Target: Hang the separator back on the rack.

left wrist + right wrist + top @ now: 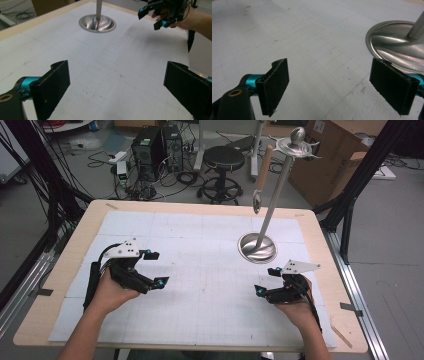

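Observation:
A metal stand [276, 195] rises from a round steel base [257, 248] at the back right of the white mat. From a hook at the stand's top hangs a utensil with a wooden handle [262, 174], clear of the table. My left gripper [154, 268] is held just above the mat at the left, open, with nothing between its pads [53, 85]. My right gripper [266, 281] hovers in front of the base, also open and empty. The base [397, 46] lies just beyond its right pad [393, 86]. In the left gripper view the right gripper [153, 17] is at the far right, beside the base [97, 23].
A gridded white mat [200, 285] covers the wooden table [60, 285]. Beyond the far edge stand a black stool [223, 161], computer cases [156, 145] with cables, and a cardboard box [332, 162]. Black frame posts flank the table.

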Available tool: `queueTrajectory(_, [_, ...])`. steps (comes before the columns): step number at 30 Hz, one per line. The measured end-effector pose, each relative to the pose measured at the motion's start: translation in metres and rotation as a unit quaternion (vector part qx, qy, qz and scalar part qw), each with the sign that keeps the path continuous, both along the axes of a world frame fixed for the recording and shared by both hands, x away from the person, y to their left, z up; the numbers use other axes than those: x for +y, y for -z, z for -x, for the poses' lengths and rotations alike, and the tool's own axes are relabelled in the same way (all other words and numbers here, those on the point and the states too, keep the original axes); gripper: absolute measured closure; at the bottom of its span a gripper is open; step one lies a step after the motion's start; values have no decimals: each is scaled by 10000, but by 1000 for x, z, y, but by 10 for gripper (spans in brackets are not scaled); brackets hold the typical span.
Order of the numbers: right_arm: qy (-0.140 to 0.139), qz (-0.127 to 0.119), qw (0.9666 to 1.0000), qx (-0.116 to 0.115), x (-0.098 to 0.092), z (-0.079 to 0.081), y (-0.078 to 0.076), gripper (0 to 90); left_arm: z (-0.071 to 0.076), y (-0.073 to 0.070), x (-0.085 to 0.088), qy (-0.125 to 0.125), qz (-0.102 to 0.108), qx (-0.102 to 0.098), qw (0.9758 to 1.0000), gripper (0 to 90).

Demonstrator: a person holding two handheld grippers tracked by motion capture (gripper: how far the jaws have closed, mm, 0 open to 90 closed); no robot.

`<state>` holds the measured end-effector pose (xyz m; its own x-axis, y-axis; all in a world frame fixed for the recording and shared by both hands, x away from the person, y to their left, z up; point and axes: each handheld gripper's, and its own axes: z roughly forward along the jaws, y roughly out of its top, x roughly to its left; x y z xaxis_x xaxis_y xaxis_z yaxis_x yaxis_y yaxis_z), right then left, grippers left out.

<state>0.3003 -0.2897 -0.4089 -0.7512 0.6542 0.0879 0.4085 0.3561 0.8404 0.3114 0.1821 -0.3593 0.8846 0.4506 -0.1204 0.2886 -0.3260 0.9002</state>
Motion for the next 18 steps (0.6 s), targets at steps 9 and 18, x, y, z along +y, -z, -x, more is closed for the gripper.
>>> queueTrajectory(9, [-31,-37,10000,-22,-2,0,-1,148,4,11,16,-132,104,55,9998,17])
queueTrajectory(18, [-35,-13,10000,-1,-3,-2,1,148,-1,18,20,-292,27,-108,9995,17])
